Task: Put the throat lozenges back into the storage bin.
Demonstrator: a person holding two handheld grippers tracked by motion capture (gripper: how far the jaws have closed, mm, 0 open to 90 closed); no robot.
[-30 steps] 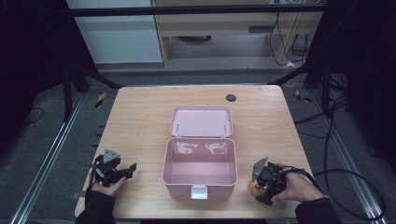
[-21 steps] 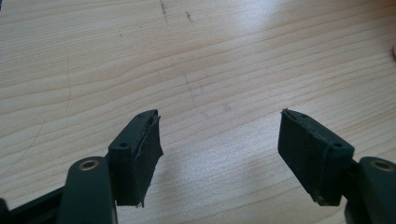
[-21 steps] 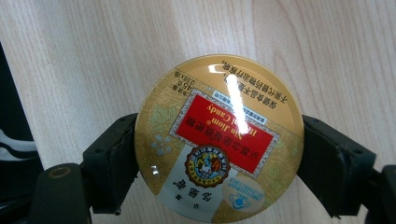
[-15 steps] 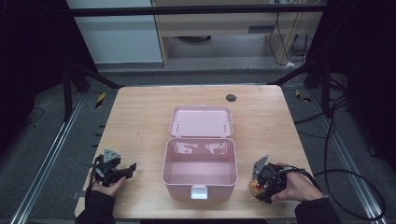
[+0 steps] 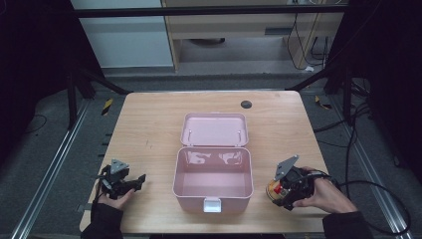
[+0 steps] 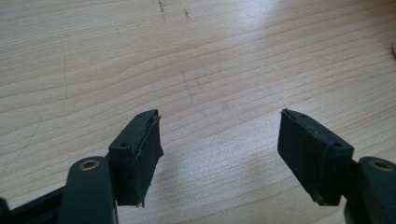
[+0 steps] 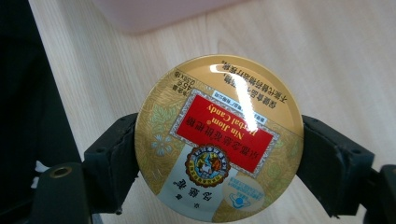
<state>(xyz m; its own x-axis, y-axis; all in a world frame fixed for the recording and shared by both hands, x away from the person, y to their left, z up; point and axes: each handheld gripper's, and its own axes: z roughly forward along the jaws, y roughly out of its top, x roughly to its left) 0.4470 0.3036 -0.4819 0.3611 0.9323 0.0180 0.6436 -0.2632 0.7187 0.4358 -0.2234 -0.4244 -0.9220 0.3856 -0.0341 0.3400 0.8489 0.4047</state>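
A pink box [image 5: 213, 181] stands open in the middle of the table, its lid [image 5: 215, 129] laid back flat and its inside bare. To its right, near the front edge, my right gripper [image 5: 279, 189] is shut on a round gold candy tin [image 7: 218, 140] with a red label; both jaws press against the tin's rim. The tin [image 5: 273, 188] sits low over the wood beside the box. At the front left my left gripper [image 5: 134, 181] rests on the table, open, with bare wood between its fingertips [image 6: 140, 140].
The wooden table [image 5: 149, 129] has a small dark round grommet [image 5: 246, 104] at its far edge. A metal frame and cables surround the table. A corner of the pink box [image 7: 154, 11] lies just beyond the tin in the right gripper view.
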